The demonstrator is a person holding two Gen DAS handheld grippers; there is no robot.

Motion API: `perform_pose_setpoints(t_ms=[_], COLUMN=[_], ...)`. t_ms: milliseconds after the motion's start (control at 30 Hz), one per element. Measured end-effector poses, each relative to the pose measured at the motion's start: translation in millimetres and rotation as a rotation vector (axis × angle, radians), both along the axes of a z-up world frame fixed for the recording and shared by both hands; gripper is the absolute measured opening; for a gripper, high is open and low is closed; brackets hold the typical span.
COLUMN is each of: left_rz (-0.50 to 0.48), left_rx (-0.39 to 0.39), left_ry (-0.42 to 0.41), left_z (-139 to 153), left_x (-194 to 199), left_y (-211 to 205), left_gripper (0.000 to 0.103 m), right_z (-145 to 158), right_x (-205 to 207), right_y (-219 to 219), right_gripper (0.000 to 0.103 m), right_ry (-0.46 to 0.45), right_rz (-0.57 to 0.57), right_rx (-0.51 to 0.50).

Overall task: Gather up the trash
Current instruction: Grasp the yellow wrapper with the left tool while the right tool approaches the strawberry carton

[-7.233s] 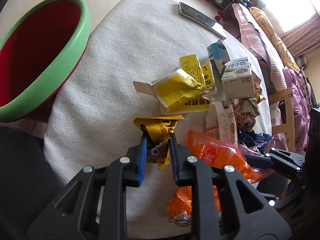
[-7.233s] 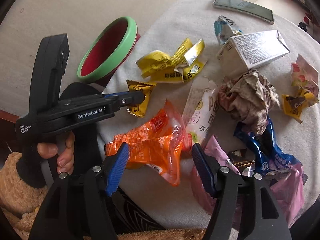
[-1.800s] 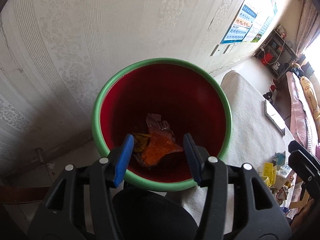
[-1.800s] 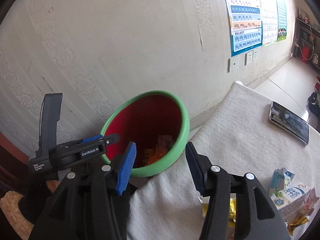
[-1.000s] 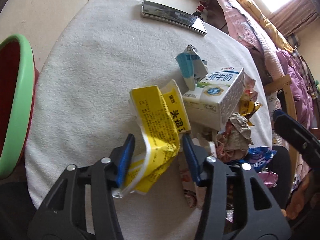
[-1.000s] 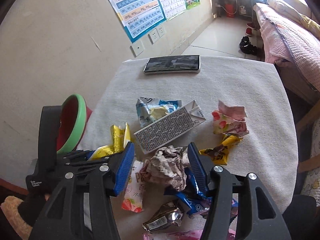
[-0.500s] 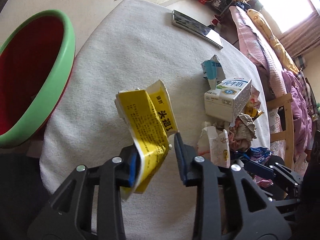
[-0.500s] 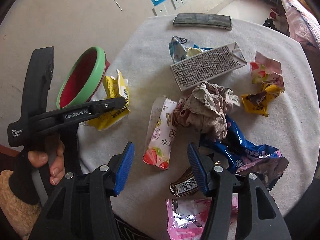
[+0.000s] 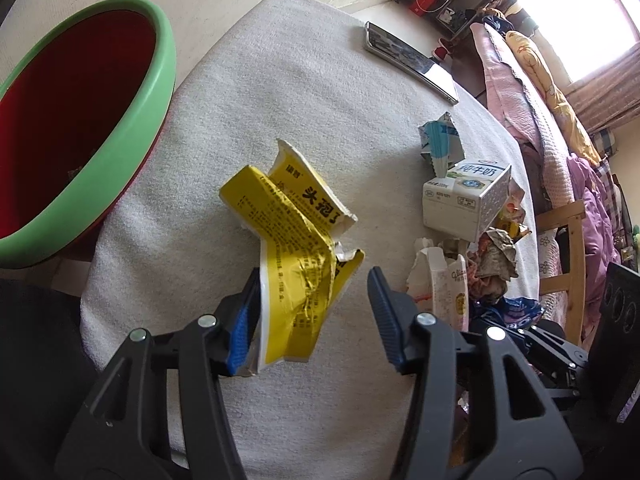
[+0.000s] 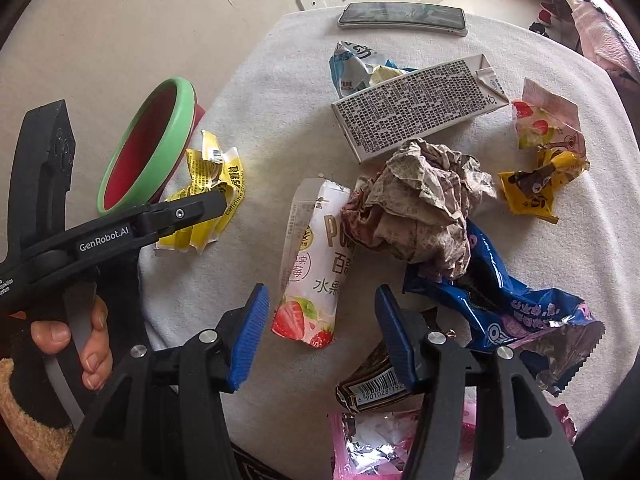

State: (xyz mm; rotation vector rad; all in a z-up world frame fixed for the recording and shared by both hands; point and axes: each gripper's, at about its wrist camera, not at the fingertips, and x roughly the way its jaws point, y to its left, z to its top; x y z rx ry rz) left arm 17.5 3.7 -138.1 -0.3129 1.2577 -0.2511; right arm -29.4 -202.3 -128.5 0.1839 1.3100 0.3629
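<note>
My left gripper (image 9: 312,300) is open above the table's near left part. A crumpled yellow wrapper (image 9: 296,236) lies against its left finger, between the jaws; the same wrapper (image 10: 204,196) shows in the right wrist view beside the left gripper (image 10: 200,212). The green-rimmed red bin (image 9: 80,120) stands left of the table. My right gripper (image 10: 320,320) is open and empty, just above the near end of a white strawberry yoghurt pouch (image 10: 316,264).
On the white-clothed table (image 10: 280,80) lie a milk carton (image 10: 416,108), crumpled brown paper (image 10: 420,208), a blue wrapper (image 10: 512,292), a pink foil wrapper (image 10: 380,436), a yellow snack wrapper (image 10: 536,184) and a phone (image 10: 400,16) at the far edge.
My left gripper has opened wide; the yellow wrapper, gripped half a second ago, now rests loosely against the left finger. My right gripper has moved closer over the strawberry pouch.
</note>
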Motion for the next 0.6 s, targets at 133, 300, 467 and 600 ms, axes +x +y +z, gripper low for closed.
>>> perform_pose_setpoints(t_ms=[133, 300, 467, 600], left_rz=[0.006, 0.008, 0.0, -0.013], left_rx=[-0.006, 0.004, 0.014, 0.029], left_ry=[-0.013, 0.008, 0.005, 0.018], left_z=[5, -1, -2, -8], left_x=[-1, -1, 0, 1], left_y=[1, 1, -2, -5], left_gripper=[0.05, 0.05, 0.05, 0.05], right_z=[1, -2, -4, -8], right_x=[1, 3, 5, 8], right_y=[-1, 6, 5, 6], right_gripper=[0.054, 0.054, 0.054, 0.053], right_ry=[-0.002, -0.002, -0.002, -0.001], right_rz=[0.004, 0.026, 0.029, 0.03], right_rx=[0.002, -0.001, -0.004, -0.011])
